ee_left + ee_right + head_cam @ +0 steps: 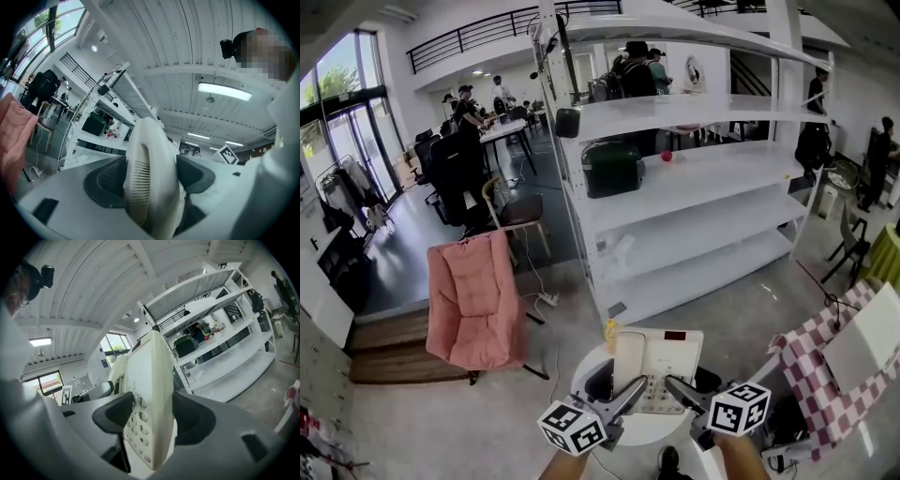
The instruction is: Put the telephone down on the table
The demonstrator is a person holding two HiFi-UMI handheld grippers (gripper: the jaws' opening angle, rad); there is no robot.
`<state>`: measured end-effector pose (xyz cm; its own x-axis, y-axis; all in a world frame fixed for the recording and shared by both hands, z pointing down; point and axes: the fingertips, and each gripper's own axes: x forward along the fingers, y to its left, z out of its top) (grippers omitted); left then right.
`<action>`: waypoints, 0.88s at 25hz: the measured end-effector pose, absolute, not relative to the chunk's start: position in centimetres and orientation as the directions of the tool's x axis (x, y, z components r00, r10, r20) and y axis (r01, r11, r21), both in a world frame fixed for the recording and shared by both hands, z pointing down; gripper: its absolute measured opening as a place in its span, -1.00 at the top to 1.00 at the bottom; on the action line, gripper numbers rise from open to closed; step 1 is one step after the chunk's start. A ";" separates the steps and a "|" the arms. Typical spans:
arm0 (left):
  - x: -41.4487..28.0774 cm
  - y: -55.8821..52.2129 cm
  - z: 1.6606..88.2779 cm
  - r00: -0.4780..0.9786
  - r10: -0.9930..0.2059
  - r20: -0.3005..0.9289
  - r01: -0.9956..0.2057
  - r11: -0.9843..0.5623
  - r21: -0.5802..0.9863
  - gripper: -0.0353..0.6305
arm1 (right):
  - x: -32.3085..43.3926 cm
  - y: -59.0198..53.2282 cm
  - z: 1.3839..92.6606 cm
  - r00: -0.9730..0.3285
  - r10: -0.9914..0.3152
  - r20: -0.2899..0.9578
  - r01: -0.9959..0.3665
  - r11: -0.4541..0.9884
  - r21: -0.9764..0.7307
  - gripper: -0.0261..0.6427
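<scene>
Cream telephone [657, 364] at lower centre, left tongs [628, 394] clamped on its handset side, right tongs [680, 389] clamped on its keypad side; long axis points up-frame, round worktop [649, 427] apparently right below.

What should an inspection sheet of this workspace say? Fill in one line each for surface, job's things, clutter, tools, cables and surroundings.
Surface: round white table, below the tools.
Job's things: telephone, held over the table; contact cannot be told.
Clutter: yellow item beside the telephone.
Tools: left tool shut on the telephone's handset side; right tool shut on its keypad side.
Cables: white cable on the floor near the pink chair.
Surroundings: white shelves, checked cloth, people at the back.
</scene>
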<state>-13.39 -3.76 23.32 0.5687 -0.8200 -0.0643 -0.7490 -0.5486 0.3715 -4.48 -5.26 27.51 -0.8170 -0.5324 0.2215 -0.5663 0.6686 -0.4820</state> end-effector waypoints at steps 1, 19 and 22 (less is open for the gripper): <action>-13.2 -4.4 23.5 0.566 -0.822 -0.064 -0.750 -0.546 0.374 -0.09 | -4.3 -5.9 27.6 -0.818 -0.530 0.223 -0.566 0.670 -0.481 0.18; -10.0 -11.7 26.6 0.594 -0.805 -0.008 -0.732 -0.545 0.408 -0.09 | -1.0 -12.6 30.8 -0.799 -0.546 0.251 -0.586 0.615 -0.528 0.18; -9.5 -12.5 27.3 0.600 -0.800 0.004 -0.729 -0.544 0.414 -0.09 | -0.5 -13.3 31.5 -0.796 -0.548 0.257 -0.589 0.603 -0.537 0.18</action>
<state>-9.52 -12.48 27.29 0.5996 -0.8003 0.0038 -0.7293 -0.5445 0.4144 -0.49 -13.26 31.53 -0.7959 -0.5480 0.2574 -0.5892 0.6034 -0.5374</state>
